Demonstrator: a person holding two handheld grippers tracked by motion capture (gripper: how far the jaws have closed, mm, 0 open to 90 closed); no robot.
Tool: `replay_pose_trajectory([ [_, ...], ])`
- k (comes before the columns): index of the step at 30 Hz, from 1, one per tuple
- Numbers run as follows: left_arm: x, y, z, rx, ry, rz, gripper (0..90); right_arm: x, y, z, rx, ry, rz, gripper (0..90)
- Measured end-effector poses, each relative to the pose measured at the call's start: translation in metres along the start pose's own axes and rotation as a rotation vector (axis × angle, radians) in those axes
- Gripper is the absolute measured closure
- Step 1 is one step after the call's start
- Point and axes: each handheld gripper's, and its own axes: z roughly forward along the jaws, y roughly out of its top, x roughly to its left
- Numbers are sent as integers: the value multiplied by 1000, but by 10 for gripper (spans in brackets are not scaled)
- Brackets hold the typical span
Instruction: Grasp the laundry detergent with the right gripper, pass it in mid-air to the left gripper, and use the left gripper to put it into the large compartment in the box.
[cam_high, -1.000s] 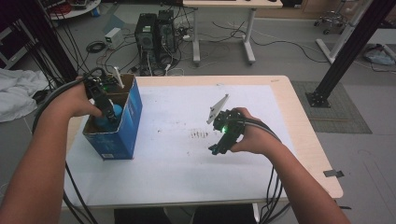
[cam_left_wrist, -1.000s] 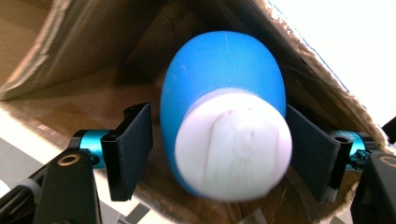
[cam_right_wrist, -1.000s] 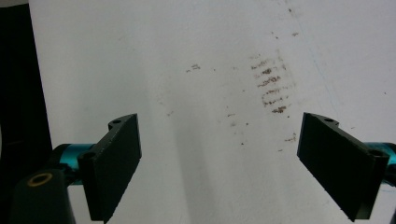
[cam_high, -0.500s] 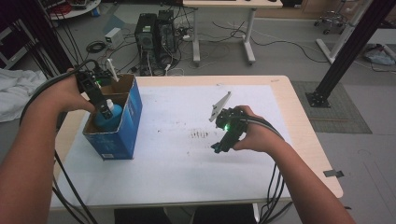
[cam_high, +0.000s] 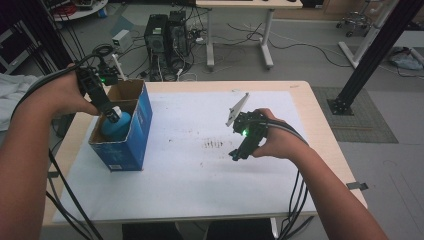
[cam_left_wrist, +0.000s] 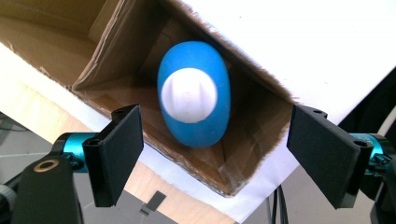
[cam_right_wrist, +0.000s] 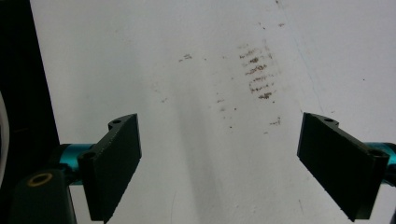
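I see left gripper (cam_left_wrist: 212, 154) spread wide over blue cardboard box (cam_high: 135, 131) at frame left, blue white-capped bottle (cam_left_wrist: 194, 93) inside it, right gripper (cam_right_wrist: 219, 170) released, hovering above smudged white sheet (cam_right_wrist: 187, 116), centre-right.

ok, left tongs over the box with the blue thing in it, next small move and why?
Probably lift the left tongs straight up, clear of the cardboard box. Their jaws stand wide open, with the blue bottle lying free in the box beyond them, so it looks released. The right tongs hang open over the white table cover, holding nothing.
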Motion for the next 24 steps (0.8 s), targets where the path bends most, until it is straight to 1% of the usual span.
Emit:
replay_pose_trajectory([
  [1,-5,3,-3,5,4,33,187,0,0,-1,3,1,-1,128],
  [4,-15,11,-9,-2,6,87,187,-1,1,-3,14,0,0,128],
  [6,-22,16,-13,-3,10,119,187,-1,2,-4,17,1,-2,128],
  [7,-26,21,-14,-4,3,137,187,-1,2,-5,16,0,2,128],
  [8,-26,21,-14,-4,3,137,187,-1,2,-5,16,0,2,128],
  [9,-33,28,-15,-3,-6,167,187,-1,3,-5,20,0,0,128],
  [10,-36,32,-15,1,-6,184,187,0,4,-6,21,1,-1,128],
  [11,-36,32,-15,1,-6,184,185,0,4,-6,21,1,-1,128],
  [12,-43,39,-13,6,-10,208,185,0,4,-6,25,1,-4,128],
  [13,-47,44,-11,8,-12,223,161,0,5,-7,31,4,-5,128],
  [19,-58,60,0,5,-39,275,161,-1,7,-8,37,14,-6,128],
  [20,-61,62,3,0,-44,276,161,-1,7,-8,42,15,-7,128],
  [21,-63,66,6,4,-48,291,161,-1,8,-7,48,15,-8,128],
  [22,-63,66,6,4,-48,291,161,-1,8,-7,48,15,-8,128],
  [23,-70,74,15,16,-56,321,126,-2,9,-5,77,17,-17,128],
  [24,-71,76,18,19,-59,329,126,-2,10,-4,87,15,-17,128],
])
